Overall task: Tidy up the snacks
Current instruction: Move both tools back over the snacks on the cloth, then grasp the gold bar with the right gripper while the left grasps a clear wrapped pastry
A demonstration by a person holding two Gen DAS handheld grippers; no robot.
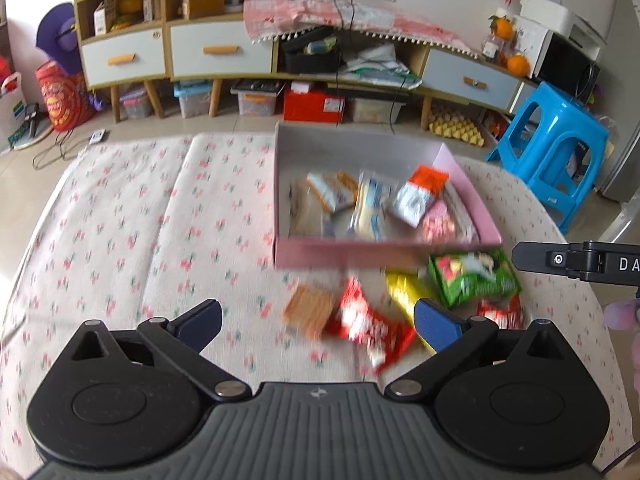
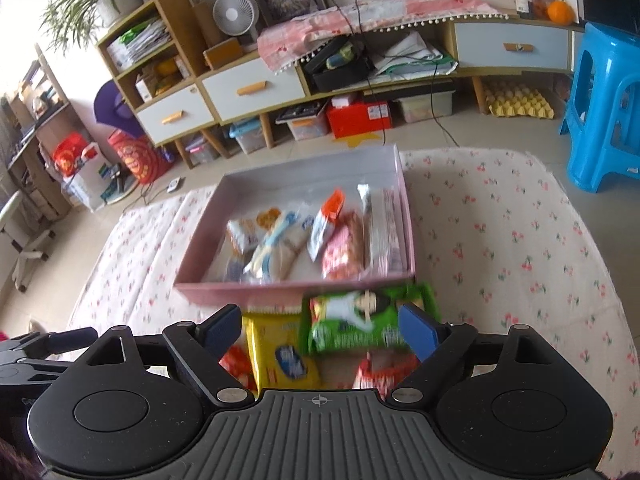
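A pink box (image 1: 360,254) on the cherry-print tablecloth (image 1: 120,220) holds several snack packets, among them an orange-and-white one (image 1: 420,196). In front of it lie a tan cracker pack (image 1: 310,310), a red packet (image 1: 368,326), a yellow packet (image 1: 404,290) and a green packet (image 1: 474,276). My left gripper (image 1: 318,316) hovers open above the cracker pack and red packet, gripping nothing. My right gripper (image 2: 320,328) is open over the green packet (image 2: 360,322) and yellow packet (image 2: 276,348), near the box's (image 2: 280,292) front wall. A second red packet (image 2: 376,372) lies under it.
Part of the right tool (image 1: 580,264) shows at the left wrist view's right edge. Beyond the table stand a low cabinet with drawers (image 1: 220,54), storage bins beneath it and a blue plastic stool (image 1: 552,148). Bare tablecloth stretches to the left of the box.
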